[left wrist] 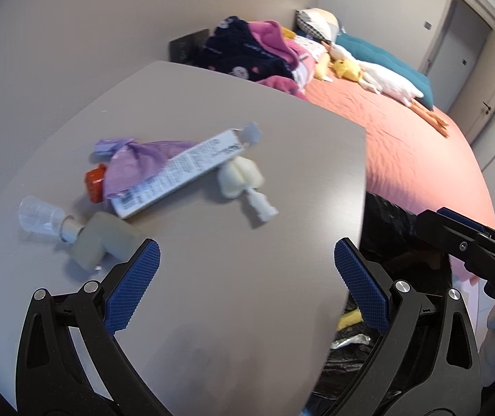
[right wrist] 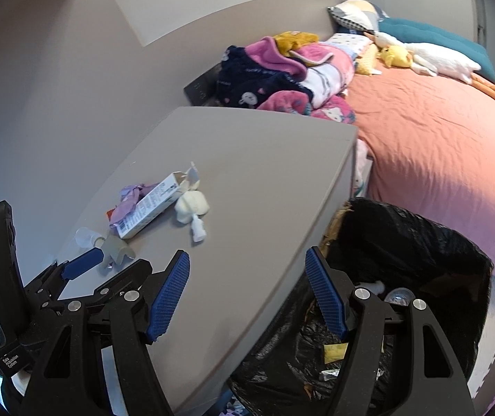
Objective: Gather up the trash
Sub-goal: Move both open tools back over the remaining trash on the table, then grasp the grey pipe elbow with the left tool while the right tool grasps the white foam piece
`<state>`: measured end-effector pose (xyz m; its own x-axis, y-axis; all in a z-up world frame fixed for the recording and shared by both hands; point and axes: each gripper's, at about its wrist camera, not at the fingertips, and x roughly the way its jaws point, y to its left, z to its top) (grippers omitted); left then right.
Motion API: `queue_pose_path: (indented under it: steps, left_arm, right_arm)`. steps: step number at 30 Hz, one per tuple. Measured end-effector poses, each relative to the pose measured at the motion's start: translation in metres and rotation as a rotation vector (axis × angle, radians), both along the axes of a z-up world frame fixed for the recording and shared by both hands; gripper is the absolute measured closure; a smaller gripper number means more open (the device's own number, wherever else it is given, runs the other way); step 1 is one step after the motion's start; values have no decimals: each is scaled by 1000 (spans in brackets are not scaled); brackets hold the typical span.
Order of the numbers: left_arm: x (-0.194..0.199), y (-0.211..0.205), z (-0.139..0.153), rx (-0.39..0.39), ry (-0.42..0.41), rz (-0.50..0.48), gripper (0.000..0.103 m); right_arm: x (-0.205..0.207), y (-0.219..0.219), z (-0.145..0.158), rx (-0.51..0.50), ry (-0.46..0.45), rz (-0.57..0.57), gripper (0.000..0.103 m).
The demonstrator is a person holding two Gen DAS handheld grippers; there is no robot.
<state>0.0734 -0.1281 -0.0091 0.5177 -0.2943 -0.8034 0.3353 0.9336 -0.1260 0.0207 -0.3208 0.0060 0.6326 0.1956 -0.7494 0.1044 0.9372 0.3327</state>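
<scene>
Grey table top (left wrist: 212,277): carries a cluster of trash toward its wall-side edge, well apart from the bed.

Item 1, white printed carton (left wrist: 178,170): long and flat, lying on its broad face. In the left wrist view its long axis runs from lower left to upper right; the barcode end points toward the gripper side, the torn-open flap end toward the bed. It overlaps the purple wrapper.

Item 2, purple wrapper (left wrist: 136,159): crumpled, knotted at its left end, partly under the carton.

Item 3, orange cap (left wrist: 94,182): peeks out beside the wrapper's lower left edge.

Item 4, cream soft piece with white nozzle (left wrist: 244,185): just beside the carton's far end; nozzle points down and right in the left wrist view.

Item 5, clear plastic cup with metal collar (left wrist: 44,216) joined to a beige block (left wrist: 105,242): nearest the grippers, long axis roughly left to right, cup end leftward.

Black bin bag (right wrist: 420,242): open-mouthed, beside the table edge, between table and bed; scraps lie inside.

Bed (right wrist: 438,145): orange sheet, heaped clothes, plush toys.

Left gripper (left wrist: 247,270): above the table, blue pads spread wide, nothing between them.

Right gripper (right wrist: 247,291): over the table edge and bag rim, pads spread, nothing between them.
</scene>
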Motion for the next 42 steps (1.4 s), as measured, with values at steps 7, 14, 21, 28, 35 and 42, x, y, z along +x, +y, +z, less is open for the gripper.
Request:
queue_pose_path:
  steps: [7,14,21,28,35,42]
  left_arm:
    - [10,23,-4,8,-1,59,6]
    - [24,47,-15,20,19,122,6]
    - [38,66,-27,41,44,179,6]
    - [52,74,-40,61,70,197,6]
    - [59,76,-51,88,86,190,6]
    - [62,83,-54,103,75,214,13]
  right_arm:
    - [21,21,-5,-11,14,49,33]
    - [46,41,-18,-23,48,96,33]
    - [70,59,-30,-30,80,137,33]
    - [96,72,-46,-47,109,167,33]
    - [121,84,-64,-74,142,191,33]
    - [138,95,-77,-109,159,213,33]
